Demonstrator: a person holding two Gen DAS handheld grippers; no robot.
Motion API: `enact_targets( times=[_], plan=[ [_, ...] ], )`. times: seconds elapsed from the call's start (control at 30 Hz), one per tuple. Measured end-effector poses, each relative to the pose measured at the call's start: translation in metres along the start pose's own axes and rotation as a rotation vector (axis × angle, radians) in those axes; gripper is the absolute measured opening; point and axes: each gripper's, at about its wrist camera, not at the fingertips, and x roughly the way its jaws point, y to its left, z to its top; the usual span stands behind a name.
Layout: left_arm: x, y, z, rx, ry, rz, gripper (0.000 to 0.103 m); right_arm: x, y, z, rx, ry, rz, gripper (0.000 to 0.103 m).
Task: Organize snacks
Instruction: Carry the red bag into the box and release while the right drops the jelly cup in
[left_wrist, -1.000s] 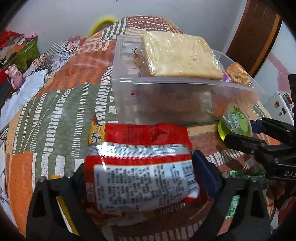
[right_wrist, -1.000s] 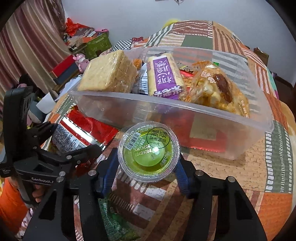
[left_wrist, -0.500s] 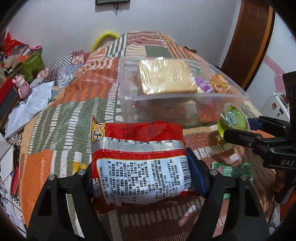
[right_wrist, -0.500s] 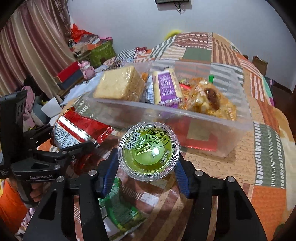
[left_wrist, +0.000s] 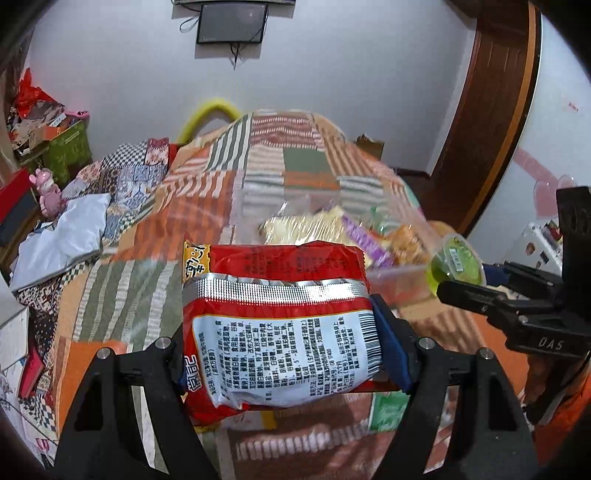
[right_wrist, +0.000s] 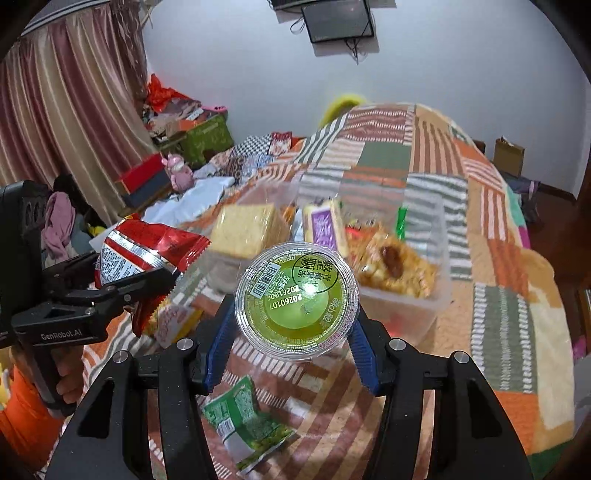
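My left gripper (left_wrist: 284, 354) clamps the red packet (left_wrist: 277, 325), my right gripper (right_wrist: 291, 332) pinches the green jelly cup (right_wrist: 297, 299), both raised short of the clear tub (right_wrist: 424, 299), already part-filled. A green packet (right_wrist: 243, 424) waits on the quilt (right_wrist: 498, 314).

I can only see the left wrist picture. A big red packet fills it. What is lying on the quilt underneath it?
Observer: A small green snack packet lies flat on the quilt, just in front of the right tool.
Operator: And that green cup off to my right, what is printed on its lid?
Observer: The green jelly cup has a barcode sticker and a round black stamp on its lid.
Operator: Is anything else behind my red packet?
Observer: Yes, a pale pinkish packet lies under the red packet that the left tool holds.
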Motion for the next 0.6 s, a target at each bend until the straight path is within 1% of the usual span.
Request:
enact_targets(
  times=[0.2, 0.37, 0.6],
  plan=[
    [0.01, -0.008, 0.025, -0.016, -0.021, -0.036, 0.077, 0.001, -0.009, 0.014, 0.014, -0.029, -0.021, 0.053],
    [0.025, -0.01, 0.045, -0.021, -0.03, -0.036, 0.077, 0.004, -0.019, 0.025, 0.03, -0.049, -0.033, 0.053],
    [0.054, -0.002, 0.068, -0.072, -0.014, -0.055, 0.077, 0.015, -0.031, 0.046, 0.048, -0.064, -0.044, 0.053]
  ],
)
